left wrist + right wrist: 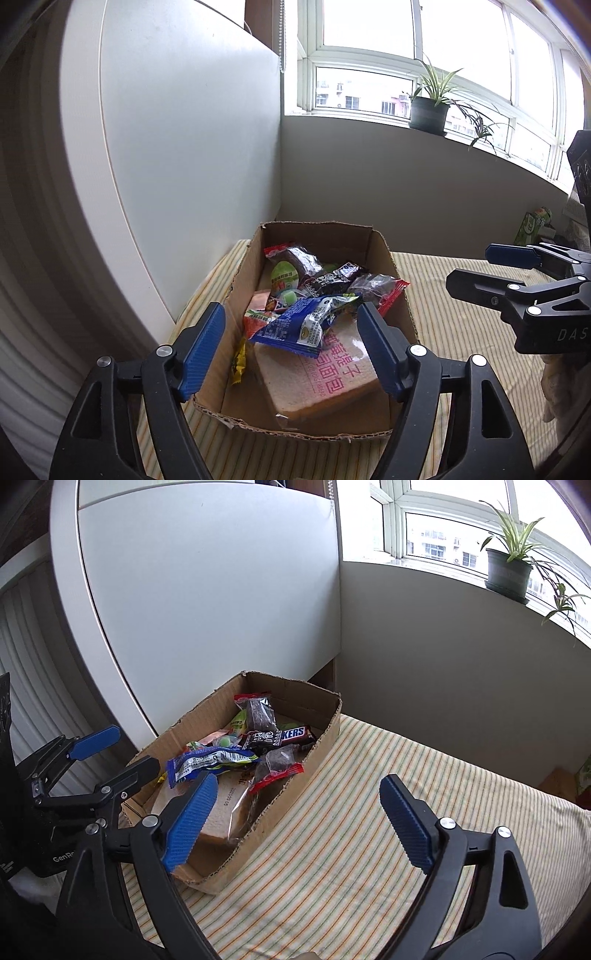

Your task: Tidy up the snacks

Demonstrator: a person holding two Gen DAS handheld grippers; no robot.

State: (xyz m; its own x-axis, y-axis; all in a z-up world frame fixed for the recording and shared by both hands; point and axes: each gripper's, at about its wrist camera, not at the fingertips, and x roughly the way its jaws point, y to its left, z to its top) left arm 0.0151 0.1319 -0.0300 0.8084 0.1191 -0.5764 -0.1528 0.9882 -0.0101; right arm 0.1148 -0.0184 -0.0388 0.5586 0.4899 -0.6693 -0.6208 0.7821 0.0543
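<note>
Nearest the lens in the left wrist view, the left gripper [291, 350] fills the bottom of the frame with its blue pads spread wide and nothing between them; the near end of the cardboard box [400, 295] and its contents show through the gap without being touched. The right gripper [299, 823] sits at the bottom of its own view, likewise wide apart and empty, with one pad in front of the box's near corner and the other over the striped cloth [388, 794]. The box stands in the centre of both frames, on that cloth, close to the white panel [184, 147] in the upper left. Inside it lie a bread pack [317, 380] at the near end, a blue packet [295, 326] on top of it, a Snickers bar [293, 734] and several red-edged dark cakes [260, 709] toward the far end. The cloth beside the box shows no loose snacks in either view, so the gathering looks largely finished. What is left, if anything, would be tidying the jumble inside, and anything beyond the frame edges cannot be judged. A potted plant [428, 110] sits on the sill at upper right.
</note>
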